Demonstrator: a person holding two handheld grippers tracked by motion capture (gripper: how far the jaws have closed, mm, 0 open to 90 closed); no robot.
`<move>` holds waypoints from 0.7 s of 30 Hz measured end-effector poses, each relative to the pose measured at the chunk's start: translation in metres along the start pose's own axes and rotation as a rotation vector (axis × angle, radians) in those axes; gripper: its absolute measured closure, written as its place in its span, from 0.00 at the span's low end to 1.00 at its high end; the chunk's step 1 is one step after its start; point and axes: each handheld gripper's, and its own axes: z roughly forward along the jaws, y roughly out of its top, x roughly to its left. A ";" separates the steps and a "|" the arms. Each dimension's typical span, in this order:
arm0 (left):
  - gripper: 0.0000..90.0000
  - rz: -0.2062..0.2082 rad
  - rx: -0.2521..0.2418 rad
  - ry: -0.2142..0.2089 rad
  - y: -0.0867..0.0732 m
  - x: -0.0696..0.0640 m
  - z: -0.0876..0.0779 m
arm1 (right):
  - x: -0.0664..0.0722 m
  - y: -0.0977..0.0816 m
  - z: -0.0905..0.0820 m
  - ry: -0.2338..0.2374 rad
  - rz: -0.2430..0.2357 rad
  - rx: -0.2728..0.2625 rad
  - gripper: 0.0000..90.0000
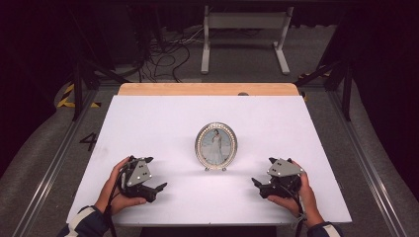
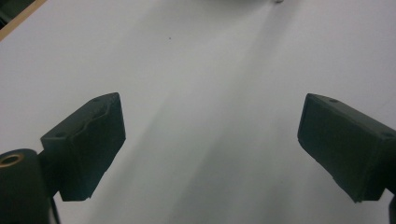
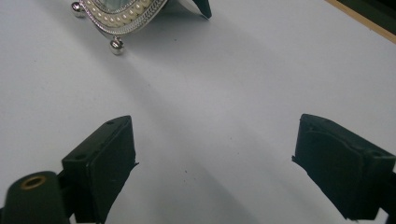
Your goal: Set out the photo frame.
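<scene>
Oval silver picture frame with a pearl-bead rim (image 1: 216, 145) stands upright near the centre of the white desk (image 1: 148, 123), slightly toward the person's side. Long axis runs vertical; its glass front faces the person, w/ a pale standing figure visible in the photo. It rests on two small silver ball feet at the lower edge, and the right gripper view (image 3: 122, 14) shows a dark back stand propping it from behind.

Left gripper (image 1: 157, 190) sits on the desk well to the left of the frame and nearer the person, held in the left hand (image 1: 112, 190), grey three-cornered plate on top. Its jaws point roughly right, toward the gap in front of the frame. In the left gripper view the jaws are wide apart, nothing between them but bare desk, touching no object.

Right gripper (image 1: 258, 186) mirrors it on the other side, well apart from the frame, held in the right hand (image 1: 301, 192); jaws point left. In the right gripper view the jaws also stand wide apart w/ only desk between them; the frame's lower rim and one ball foot (image 3: 116, 45) lie ahead, off to the left, not in contact.

A wood strip (image 1: 207, 89) borders the desk's far edge.
</scene>
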 end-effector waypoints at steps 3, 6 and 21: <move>0.09 -0.026 -0.007 0.011 -0.007 0.002 -0.006 | -0.002 -0.003 -0.003 -0.009 0.005 0.004 0.14; 0.09 -0.043 -0.006 0.019 -0.013 0.004 -0.010 | -0.004 -0.007 -0.005 -0.014 0.015 0.004 0.14; 0.09 -0.087 0.007 0.031 -0.036 0.009 -0.027 | -0.016 -0.028 -0.019 -0.046 0.069 0.004 0.14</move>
